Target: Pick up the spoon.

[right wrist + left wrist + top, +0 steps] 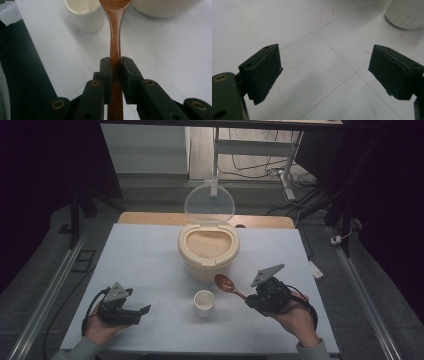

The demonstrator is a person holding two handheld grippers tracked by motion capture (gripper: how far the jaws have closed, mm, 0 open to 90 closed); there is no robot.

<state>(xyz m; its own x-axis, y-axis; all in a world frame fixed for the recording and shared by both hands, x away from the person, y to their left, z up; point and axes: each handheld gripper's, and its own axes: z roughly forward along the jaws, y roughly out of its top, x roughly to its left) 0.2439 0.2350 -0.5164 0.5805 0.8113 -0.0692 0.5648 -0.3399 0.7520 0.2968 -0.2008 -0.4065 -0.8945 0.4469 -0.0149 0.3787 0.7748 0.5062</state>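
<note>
A brown wooden spoon [227,284] [115,37] is clamped by its handle in my right gripper [250,301] [115,66], bowl pointing up-left above the table. A small white cup [204,303] [85,15] stands just left of the spoon. Behind it sits a cream rice container [208,251] with its clear lid [209,202] flipped up and grain inside. My left gripper [144,311] [324,71] rests at the front left, jaws wide apart over bare table, with the cup [407,13] off to its far right.
The white table [140,260] has thin seam lines and faint red marks [322,20]. A wooden board edge [150,218] shows behind it. Table legs and cables [260,170] lie on the floor beyond.
</note>
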